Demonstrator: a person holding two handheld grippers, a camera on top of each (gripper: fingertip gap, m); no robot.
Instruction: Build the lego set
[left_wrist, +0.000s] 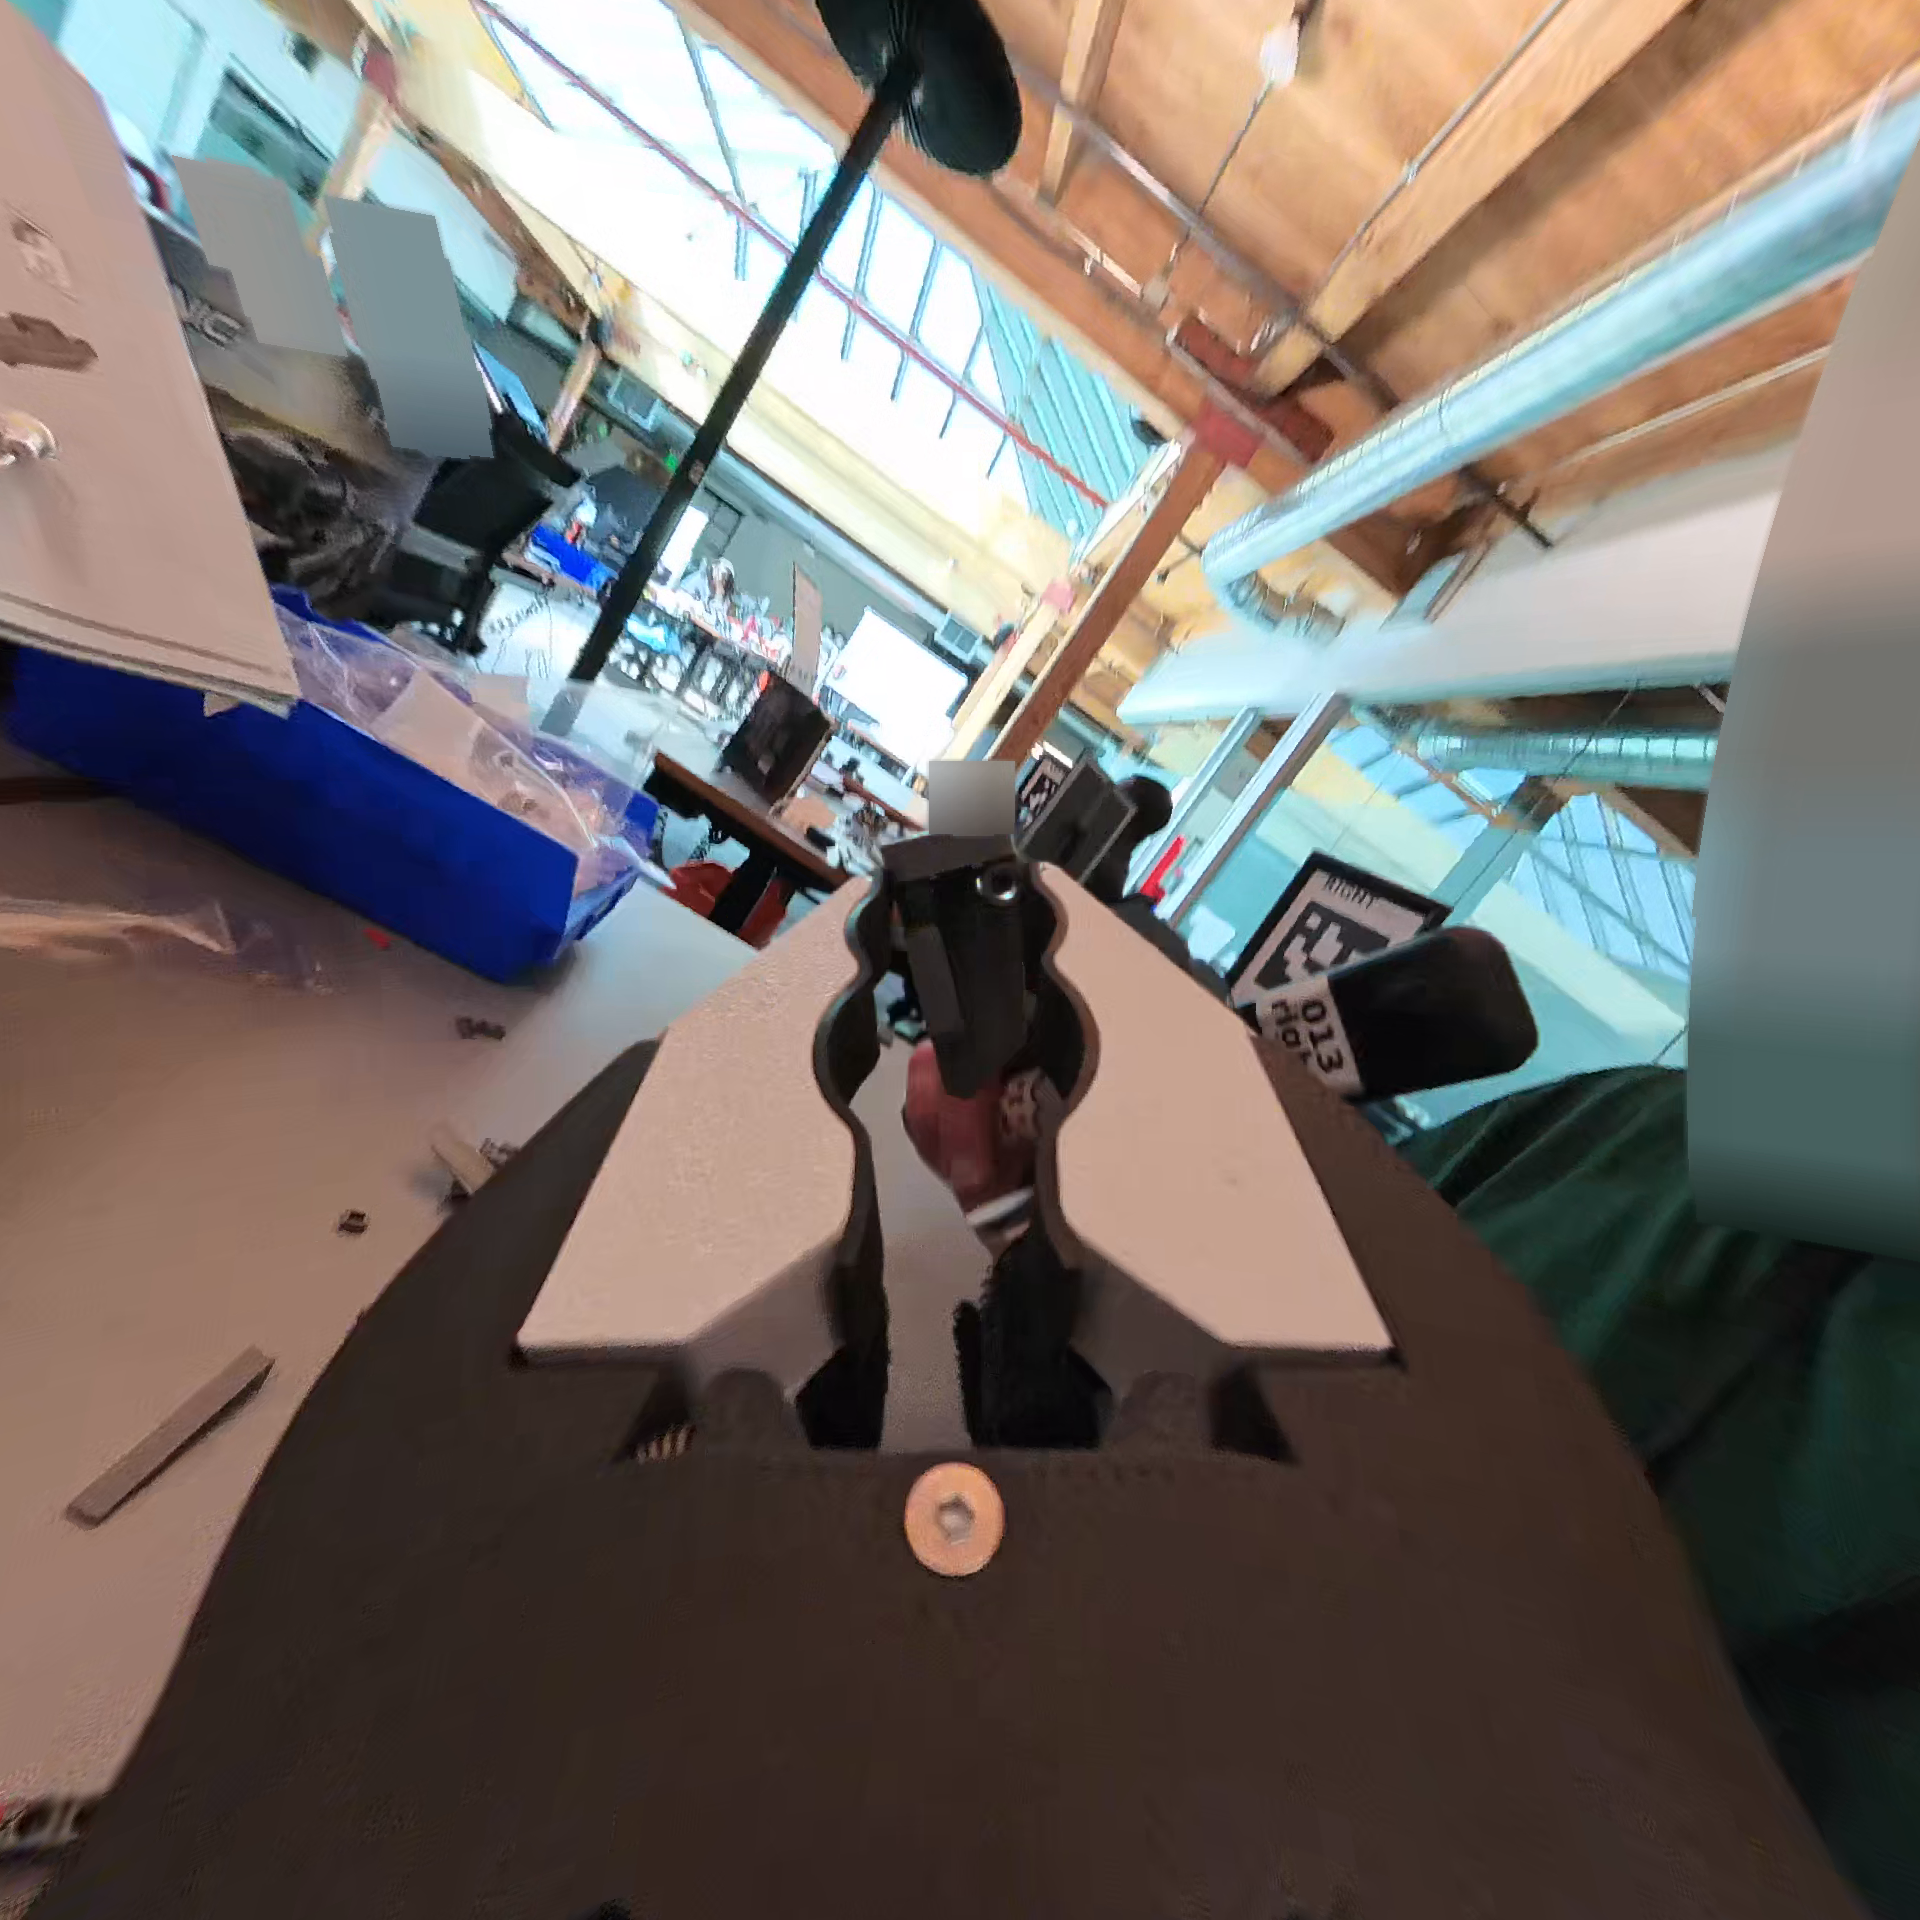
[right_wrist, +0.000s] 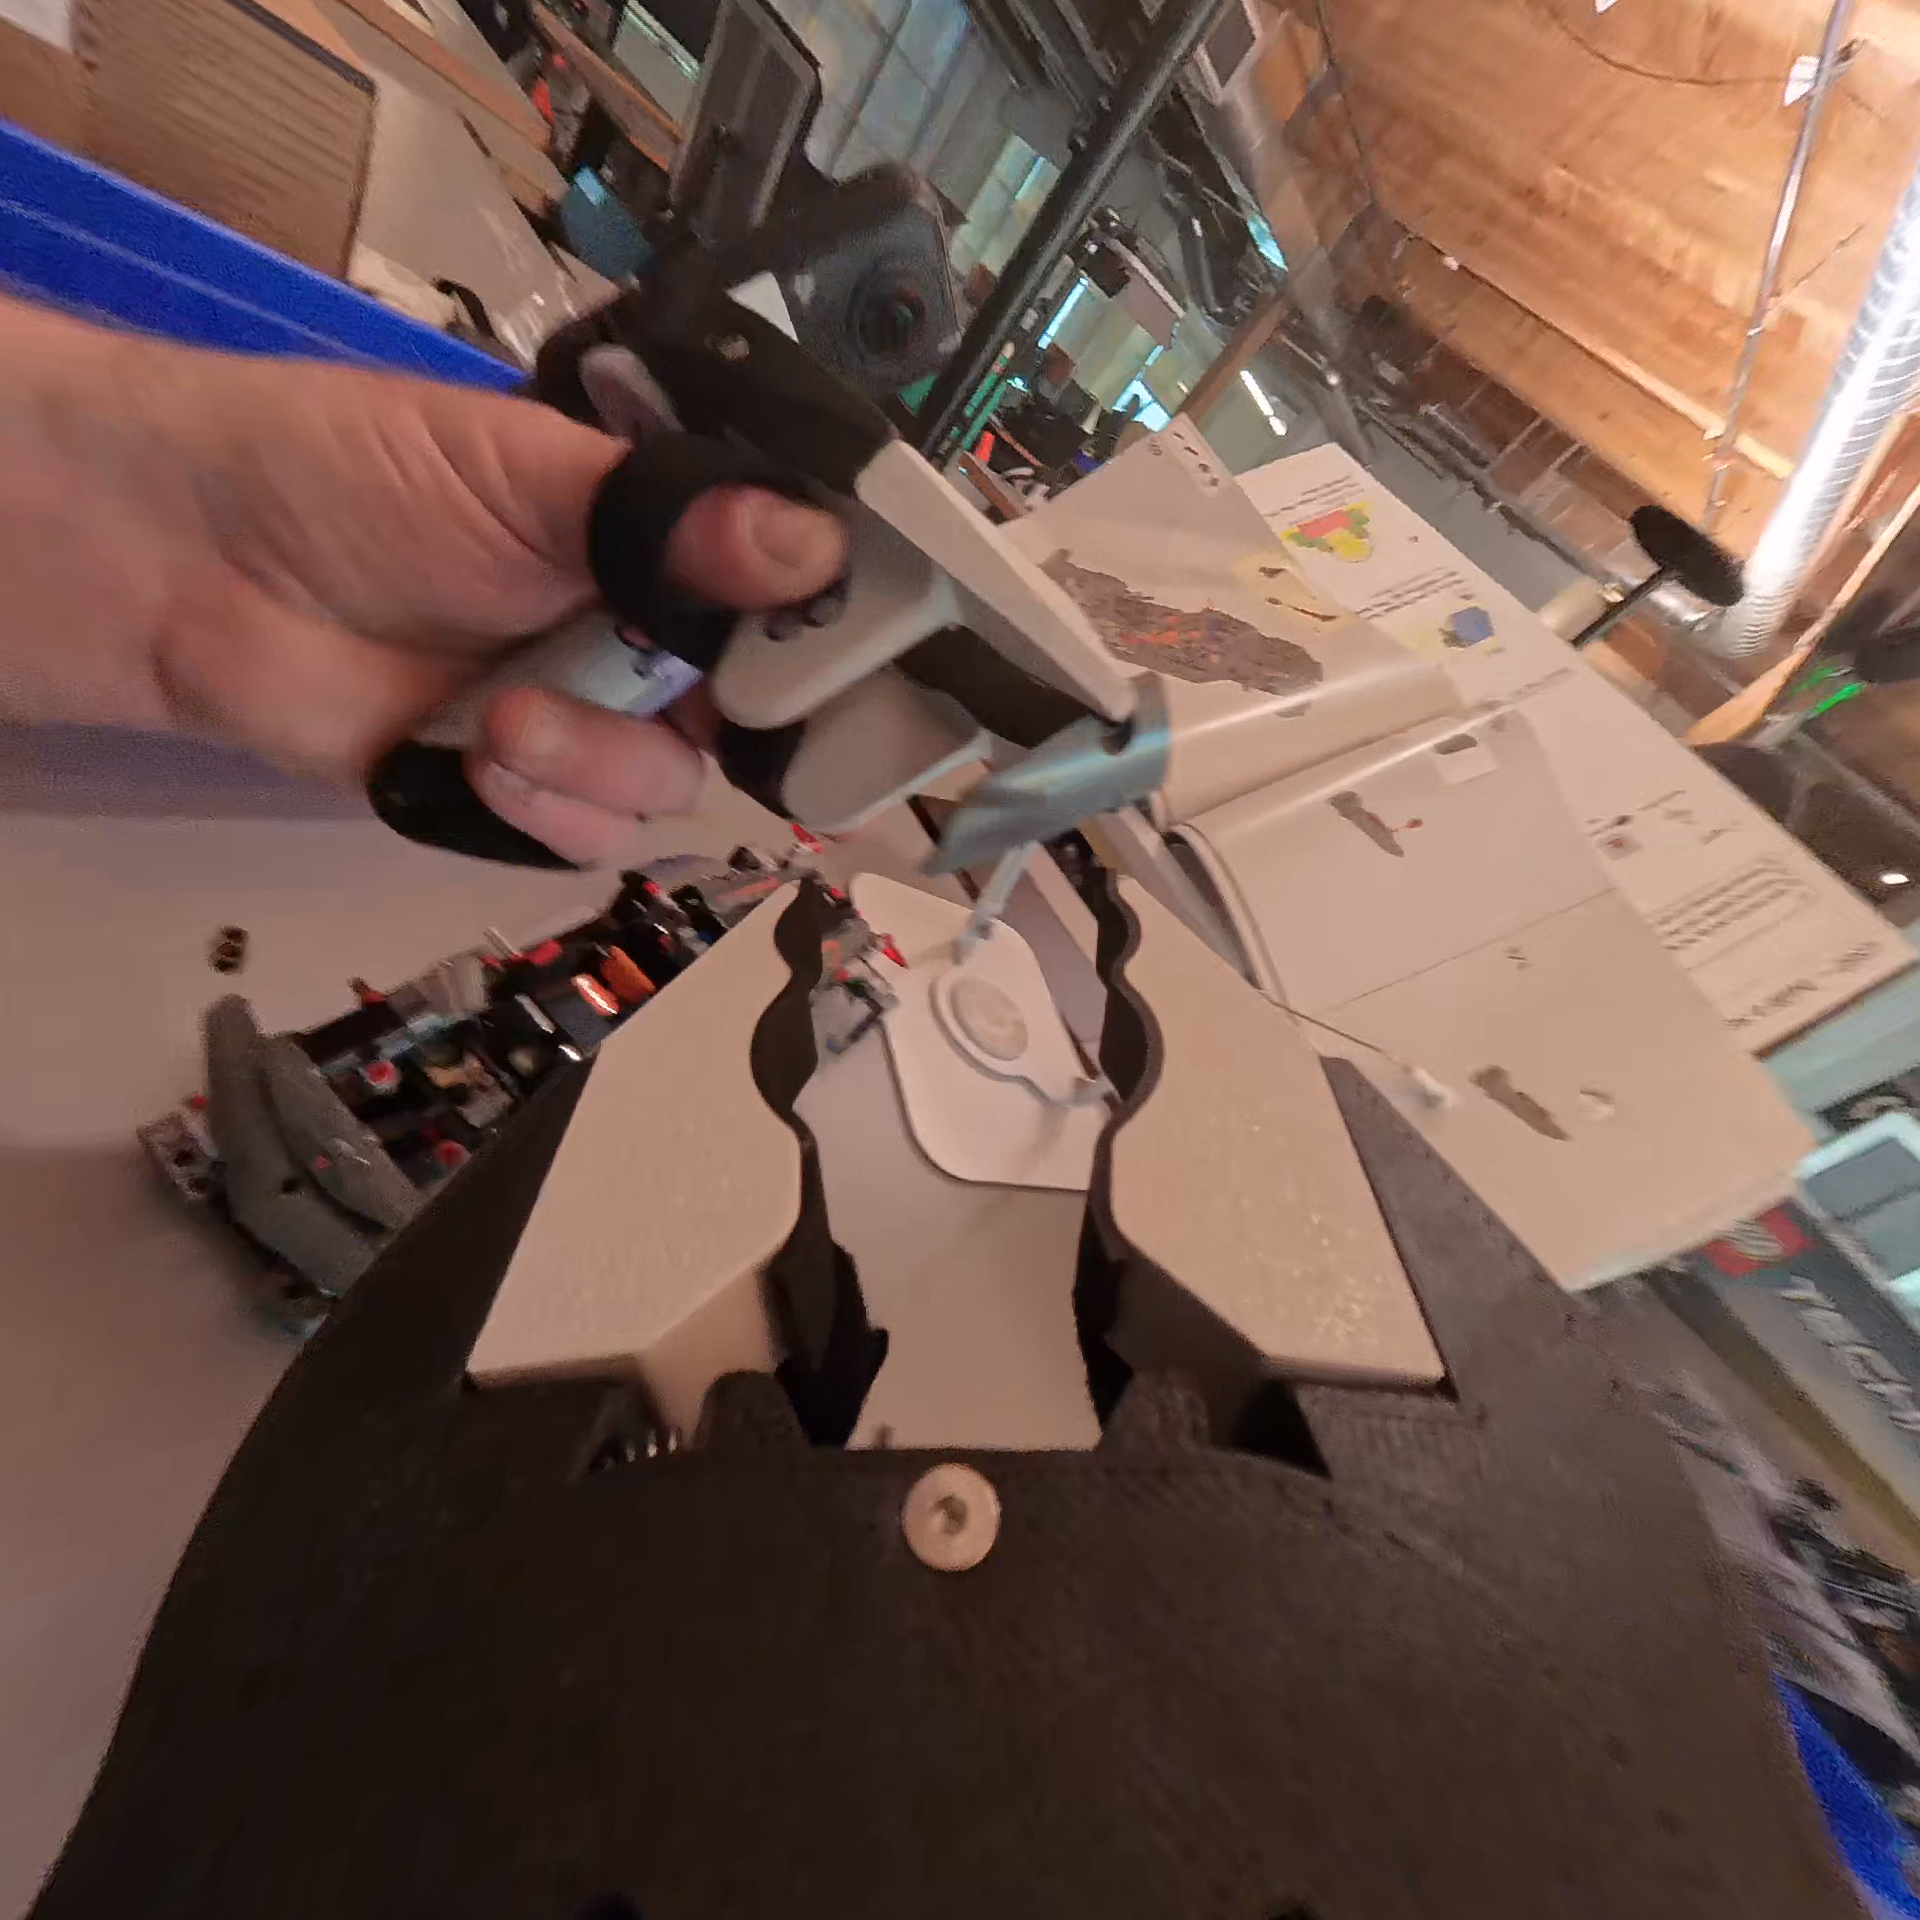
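My left gripper (left_wrist: 961, 883) is shut on a dark grey lego piece (left_wrist: 961, 987) and holds it up off the table. In the right wrist view the left gripper (right_wrist: 1127, 717) is at upper centre, held by a person's hand (right_wrist: 312, 582). The grey piece (right_wrist: 1049, 795) sticks out below its tips, with a thin grey rod hanging down. My right gripper (right_wrist: 956, 914) is open just below that piece, and the rod's end lies between its tips. A partly built dark lego model (right_wrist: 499, 1018) with red bits lies on the table at left.
An open instruction booklet (right_wrist: 1455, 852) lies at right; it also shows in the left wrist view (left_wrist: 114, 416). A blue bin (left_wrist: 312, 800) with plastic bags stands at left. A loose grey plate (left_wrist: 166, 1444) and small parts (left_wrist: 353, 1221) lie on the white table (left_wrist: 208, 1143). Left tips to right tips: about 4 cm. From either gripper's tips it is about 20 cm to the partly built dark lego model (right_wrist: 499, 1018).
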